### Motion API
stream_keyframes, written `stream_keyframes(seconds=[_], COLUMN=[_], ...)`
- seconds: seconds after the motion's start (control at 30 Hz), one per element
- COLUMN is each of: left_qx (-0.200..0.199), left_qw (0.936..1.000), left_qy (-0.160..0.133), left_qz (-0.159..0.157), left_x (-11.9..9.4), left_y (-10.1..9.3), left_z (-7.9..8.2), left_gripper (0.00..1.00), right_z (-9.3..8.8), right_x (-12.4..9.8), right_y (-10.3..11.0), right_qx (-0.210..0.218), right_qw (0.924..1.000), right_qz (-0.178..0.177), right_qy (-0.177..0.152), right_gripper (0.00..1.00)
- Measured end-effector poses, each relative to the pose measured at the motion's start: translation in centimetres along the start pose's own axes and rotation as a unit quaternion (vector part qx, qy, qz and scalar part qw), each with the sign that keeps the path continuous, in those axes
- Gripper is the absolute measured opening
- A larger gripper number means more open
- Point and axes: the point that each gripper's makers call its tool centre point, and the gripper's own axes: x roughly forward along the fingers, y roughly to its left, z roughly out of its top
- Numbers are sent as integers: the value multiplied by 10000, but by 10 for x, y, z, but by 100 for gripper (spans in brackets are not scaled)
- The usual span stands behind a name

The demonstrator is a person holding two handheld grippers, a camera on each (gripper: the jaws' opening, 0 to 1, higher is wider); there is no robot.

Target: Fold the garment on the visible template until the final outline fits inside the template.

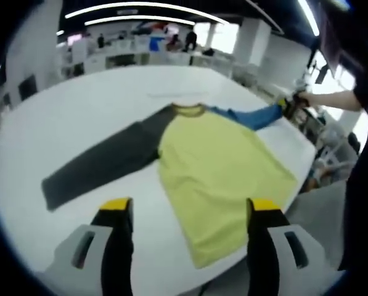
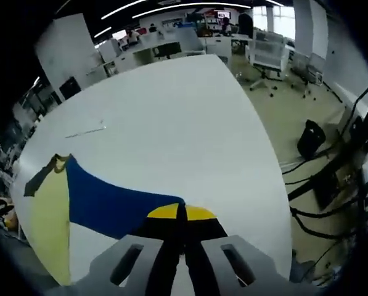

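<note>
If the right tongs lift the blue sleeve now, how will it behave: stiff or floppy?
Probably floppy: the blue sleeve lies flat and thin on the white table. Likely light, since the right tongs pinch only its end. The yellow body may drag along.

Ahead of the left gripper [image 1: 188,213], jaws spread wide, bare white table [image 1: 103,105] runs open beyond the tips — only the garment [image 1: 214,166] lies flat between and past them. The person's arm [image 1: 335,100] reaches in off to the right. Beyond the right gripper [image 2: 182,213], jaws pressed together on the blue sleeve [image 2: 110,200], the tabletop stretches unobstructed — chairs [image 2: 270,58] and cables [image 2: 331,185] crowd the floor past its right edge.
</note>
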Motion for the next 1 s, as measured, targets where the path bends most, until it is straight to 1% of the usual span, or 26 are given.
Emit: stream_keyframes(seconds=[0.27,0.33,0.47,0.57,0.67,0.8,0.83,0.87,0.93,1.0], left_qx=[58,72,131,173,195,201,204,208,219,239], left_qw=[9997,9995,9992,9988,9986,9983,9983,9982,9980,9978], left_qy=[-240,-307,-391,-449,-491,-537,-548,-563,-596,-617], left_qz=[25,34,1,-53,-78,-63,-63,-60,-64,-75], left_x=[-13,-17,-25,-28,-33,-40,-42,-44,-46,-47], left_y=[3,3,-6,-11,-14,-14,-14,-13,-10,-11], left_z=[7,9,13,12,10,8,7,7,7,8], left_gripper=[71,71,71,71,71,71,71,71,71,71], right_z=[16,22,36,49,61,75,77,83,89,95], right_x=[-28,-35,-47,-54,-60,-72,-73,-76,-80,-85], right_y=[9,16,32,56,75,102,103,107,116,131], right_qx=[-210,-292,-764,-1001,-1519,-1709,-1723,-1771,-1837,-1967], right_qw=[9996,9993,9966,9946,9881,9850,9847,9838,9825,9800], right_qz=[-159,-155,-224,-139,-156,-105,-106,-97,-65,-15], right_qy=[-122,-171,-195,-214,-170,-231,-243,-265,-299,-315], right_gripper=[1,1,1,1,1,1,1,1,1,1])
